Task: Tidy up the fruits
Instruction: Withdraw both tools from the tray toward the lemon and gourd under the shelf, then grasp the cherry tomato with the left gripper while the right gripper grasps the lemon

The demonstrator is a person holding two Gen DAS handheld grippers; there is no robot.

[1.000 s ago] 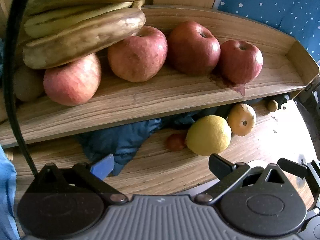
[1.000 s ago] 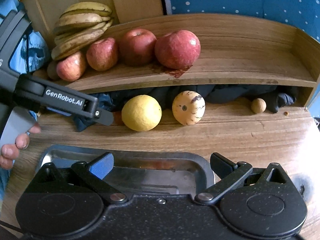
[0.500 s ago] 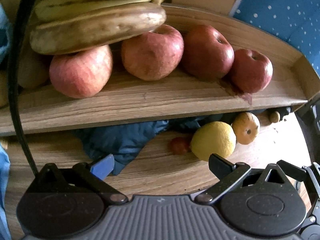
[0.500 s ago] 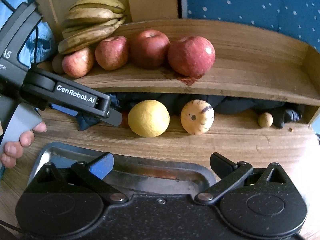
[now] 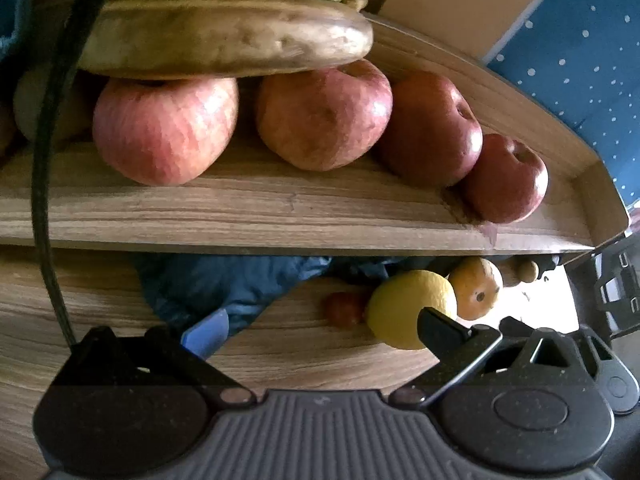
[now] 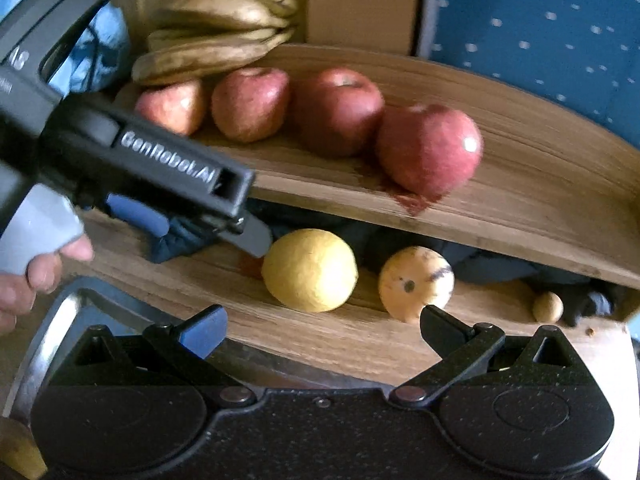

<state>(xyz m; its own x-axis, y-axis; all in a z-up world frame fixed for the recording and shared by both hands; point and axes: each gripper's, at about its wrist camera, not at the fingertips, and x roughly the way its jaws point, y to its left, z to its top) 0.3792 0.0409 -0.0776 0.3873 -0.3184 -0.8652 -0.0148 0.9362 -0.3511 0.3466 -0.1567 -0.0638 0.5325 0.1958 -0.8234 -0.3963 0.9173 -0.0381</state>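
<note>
- Spanning the whole width ahead of both hand-held grippers: a wooden shelf (image 6: pixel 520 184) raised over the tabletop (image 6: pixel 360 344), with loose fruit lying in the gap beneath it.
- Bananas (image 6: pixel 216 32), browned, are stacked at the far left of the shelf, resting partly on the leftmost apple (image 5: pixel 164 128).
- Four red apples sit in a row on the shelf; the rightmost apple (image 6: pixel 428 148) is above and ahead of the right hand-held gripper (image 6: pixel 320 320), over a dark stain.
- Metal tray (image 6: pixel 52 320): just below the right hand-held gripper, only its near-left rim showing.
- Blue cloth (image 5: pixel 224 284) is bunched under the shelf, straight ahead of the left hand-held gripper (image 5: pixel 316 328).
- Left hand-held gripper: fingers spread, nothing between them, its tip close to the left side of the yellow citrus (image 6: pixel 310 270). Right one likewise spread and empty.
- Yellow citrus lies on the tabletop ahead of the right hand-held gripper; a blotched orange fruit (image 6: pixel 416 282) sits just right of it.
- Small red fruit (image 5: pixel 344 308), tucked against the citrus's left side; small brown nut-like thing (image 6: pixel 547 307) far right.
- Risks, as I judge them: a finger nudging the round citrus would roll it under the shelf; lifting too steeply could strike the shelf edge; the cloth may snag a finger; the red fruit could be squashed.
</note>
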